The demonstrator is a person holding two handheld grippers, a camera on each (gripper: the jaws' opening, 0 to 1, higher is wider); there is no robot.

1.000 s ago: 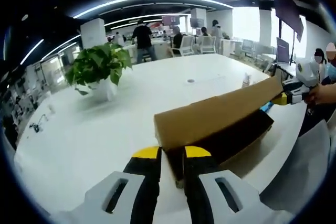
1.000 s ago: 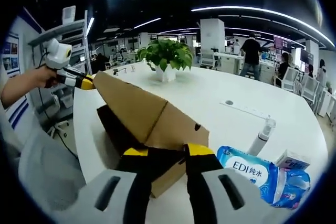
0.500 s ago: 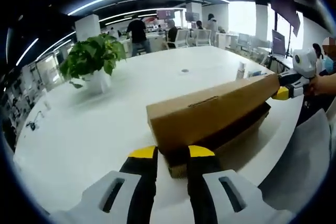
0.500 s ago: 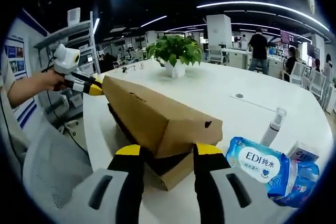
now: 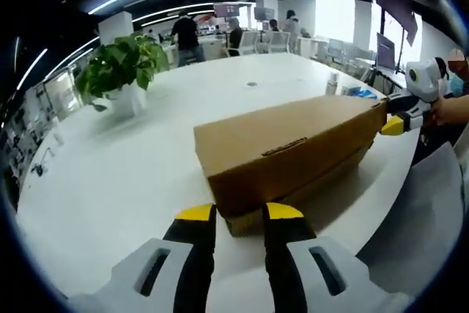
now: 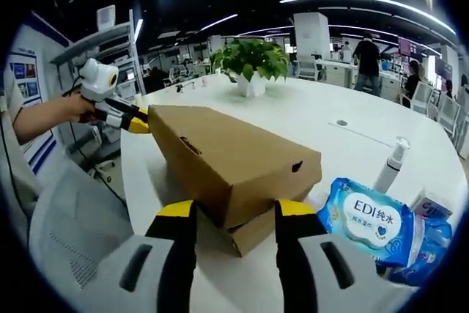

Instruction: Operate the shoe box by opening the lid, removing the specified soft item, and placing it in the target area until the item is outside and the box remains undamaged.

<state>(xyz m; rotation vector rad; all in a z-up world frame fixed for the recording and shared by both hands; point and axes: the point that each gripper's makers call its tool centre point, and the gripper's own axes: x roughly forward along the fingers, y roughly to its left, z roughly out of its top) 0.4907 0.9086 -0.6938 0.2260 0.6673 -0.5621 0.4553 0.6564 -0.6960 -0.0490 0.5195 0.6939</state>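
My left gripper [image 5: 238,214] and right gripper [image 6: 233,210] stand open at the shoe box [image 6: 234,163]; careless pinching could crease its lid [image 5: 286,133].

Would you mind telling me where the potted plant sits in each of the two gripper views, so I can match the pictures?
Left gripper view: the potted plant stands upper left on the white table, left of and beyond the shoe box.
Right gripper view: the potted plant stands top centre, beyond the shoe box.
Shared landmark: the brown shoe box in front of each gripper's jaws.
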